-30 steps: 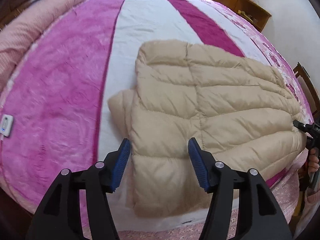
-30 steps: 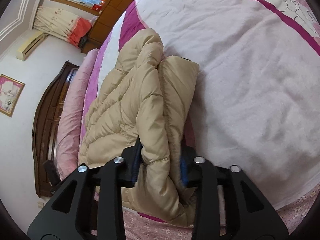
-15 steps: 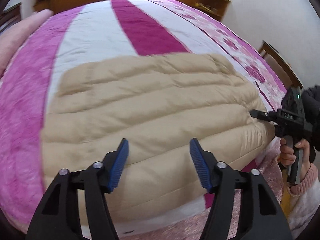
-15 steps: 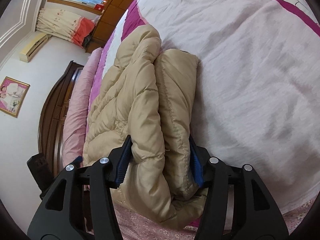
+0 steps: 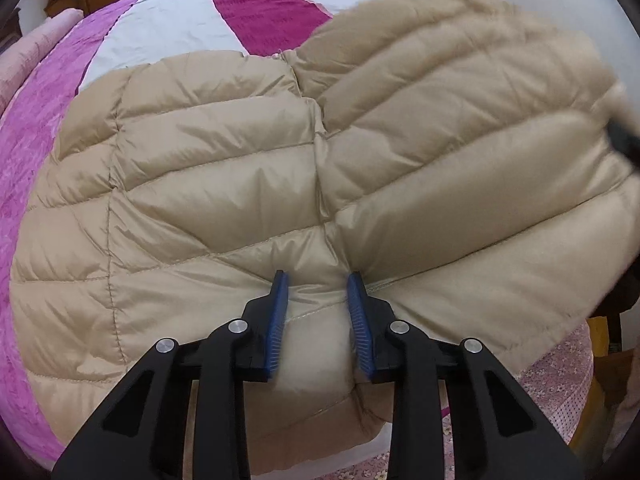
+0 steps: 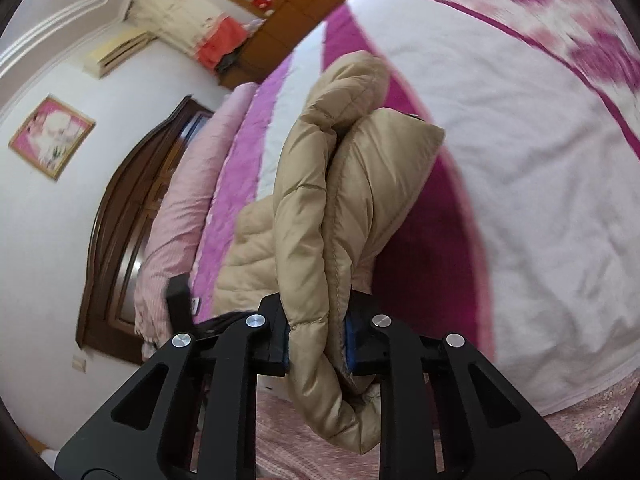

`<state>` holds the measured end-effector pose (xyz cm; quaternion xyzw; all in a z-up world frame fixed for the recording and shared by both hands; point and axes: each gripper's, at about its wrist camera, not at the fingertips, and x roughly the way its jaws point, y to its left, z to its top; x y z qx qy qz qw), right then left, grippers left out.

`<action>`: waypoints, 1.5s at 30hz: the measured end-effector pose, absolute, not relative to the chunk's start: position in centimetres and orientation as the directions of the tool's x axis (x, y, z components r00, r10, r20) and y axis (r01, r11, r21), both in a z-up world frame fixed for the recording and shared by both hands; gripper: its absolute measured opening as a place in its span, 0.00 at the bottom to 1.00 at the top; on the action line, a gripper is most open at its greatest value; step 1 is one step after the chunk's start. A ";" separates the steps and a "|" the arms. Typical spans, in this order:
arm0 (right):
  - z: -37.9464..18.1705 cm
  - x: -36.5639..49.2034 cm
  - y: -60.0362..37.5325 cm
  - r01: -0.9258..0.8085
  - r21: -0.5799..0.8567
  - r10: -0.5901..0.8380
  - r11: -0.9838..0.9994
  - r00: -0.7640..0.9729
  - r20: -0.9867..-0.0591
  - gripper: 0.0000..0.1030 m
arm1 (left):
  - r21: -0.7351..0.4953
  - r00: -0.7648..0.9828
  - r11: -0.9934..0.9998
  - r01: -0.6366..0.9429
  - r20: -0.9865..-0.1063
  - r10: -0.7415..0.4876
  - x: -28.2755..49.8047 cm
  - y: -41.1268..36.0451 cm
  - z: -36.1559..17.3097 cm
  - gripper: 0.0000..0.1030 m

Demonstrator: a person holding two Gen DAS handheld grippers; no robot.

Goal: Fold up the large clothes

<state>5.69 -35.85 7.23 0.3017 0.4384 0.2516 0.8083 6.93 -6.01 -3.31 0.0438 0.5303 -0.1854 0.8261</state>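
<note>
The puffer jacket (image 5: 208,184) has just been clamped by both closing grippers, left gripper (image 5: 316,300) and right gripper (image 6: 316,344), and its right end lifted for folding.

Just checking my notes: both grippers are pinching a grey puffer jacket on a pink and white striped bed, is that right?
Not quite: the jacket is beige, not grey, as the left wrist view shows. The rest holds: the left gripper and the right gripper both pinch its padding, on the pink and white striped bed.
</note>
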 end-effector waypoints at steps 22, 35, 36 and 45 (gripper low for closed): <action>11.1 9.2 -17.3 -0.361 0.541 0.646 0.760 0.324 -0.691 0.19 | -0.057 0.511 0.992 0.114 -0.853 -0.107 4.4 10.4 3.0 0.41; 4.6 10.6 -4.8 -0.441 0.496 0.605 0.748 0.147 -0.782 0.43 | -0.076 0.485 0.997 -0.006 -0.872 -0.064 2.4 15.7 1.3 0.41; 3.9 10.7 -4.1 -0.448 0.497 0.605 0.743 0.131 -0.785 0.48 | -0.091 0.483 0.996 -0.018 -0.873 -0.071 2.1 16.3 1.3 0.41; 2.4 9.3 -1.7 -0.496 0.494 0.616 0.715 0.113 -0.779 0.74 | -0.131 0.524 0.990 -0.047 -0.848 -0.087 1.2 19.0 3.3 0.52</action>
